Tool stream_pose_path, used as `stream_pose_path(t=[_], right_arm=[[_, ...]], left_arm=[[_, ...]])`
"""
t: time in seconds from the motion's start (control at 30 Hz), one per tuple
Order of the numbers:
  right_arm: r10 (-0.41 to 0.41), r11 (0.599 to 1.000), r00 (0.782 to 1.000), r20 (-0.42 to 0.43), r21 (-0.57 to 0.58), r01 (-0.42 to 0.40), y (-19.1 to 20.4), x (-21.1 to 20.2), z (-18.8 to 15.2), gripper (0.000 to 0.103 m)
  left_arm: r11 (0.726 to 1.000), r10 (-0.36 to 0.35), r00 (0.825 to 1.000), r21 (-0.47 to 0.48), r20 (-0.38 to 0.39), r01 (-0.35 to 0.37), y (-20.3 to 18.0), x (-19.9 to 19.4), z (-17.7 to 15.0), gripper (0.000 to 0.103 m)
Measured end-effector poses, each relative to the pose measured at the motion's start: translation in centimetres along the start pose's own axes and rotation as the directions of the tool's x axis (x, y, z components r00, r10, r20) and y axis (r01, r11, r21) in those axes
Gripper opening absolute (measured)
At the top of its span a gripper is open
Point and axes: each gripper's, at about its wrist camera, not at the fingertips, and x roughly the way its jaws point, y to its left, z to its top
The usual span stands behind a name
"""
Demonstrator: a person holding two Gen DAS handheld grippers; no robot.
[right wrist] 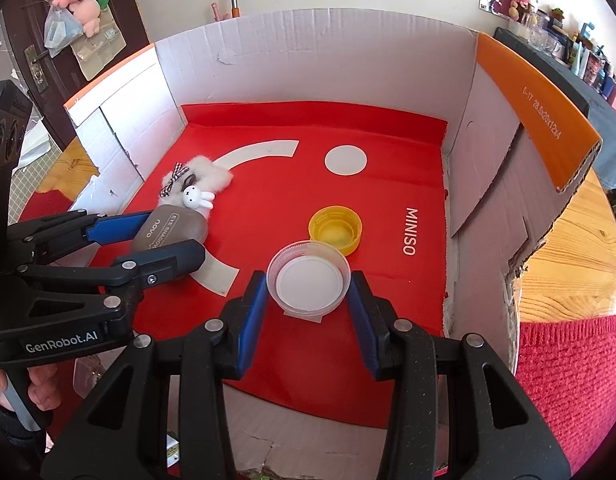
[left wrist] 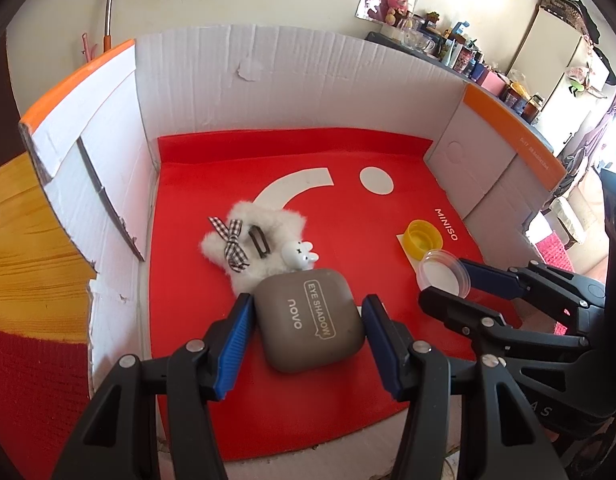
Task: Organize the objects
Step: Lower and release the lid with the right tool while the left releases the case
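Observation:
A grey eye-shadow case [left wrist: 310,322] lies on the red mat [left wrist: 348,216] inside a white cardboard box [left wrist: 308,80]. My left gripper [left wrist: 308,312] is open, with one finger on each side of the case; the same is seen in the right wrist view [right wrist: 163,236]. A clear plastic lid [right wrist: 308,278] lies on the mat between the open fingers of my right gripper [right wrist: 308,288]. A yellow cap [right wrist: 336,230] sits just behind it. A fluffy white hair clip with a checked bow [left wrist: 243,240] and a small white bunny figure [left wrist: 299,256] lie behind the case.
The box walls [right wrist: 464,152] with orange flaps surround the mat on three sides. The box stands on a wooden table [right wrist: 580,256] with a red cloth [right wrist: 568,380] at the near right. Shelves with cluttered items line the far wall.

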Motion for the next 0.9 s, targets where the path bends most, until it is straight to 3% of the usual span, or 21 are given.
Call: stream_pose_path(t=[0.9], right_arm=[[0.007, 1.000, 1.000, 0.016, -0.001, -0.007, 0.12, -0.39, -0.09, 0.047]], left_arm=[[1.000, 0.015, 1.000, 0.005, 0.012, -0.015, 0.02, -0.17, 0.19, 0.058]])
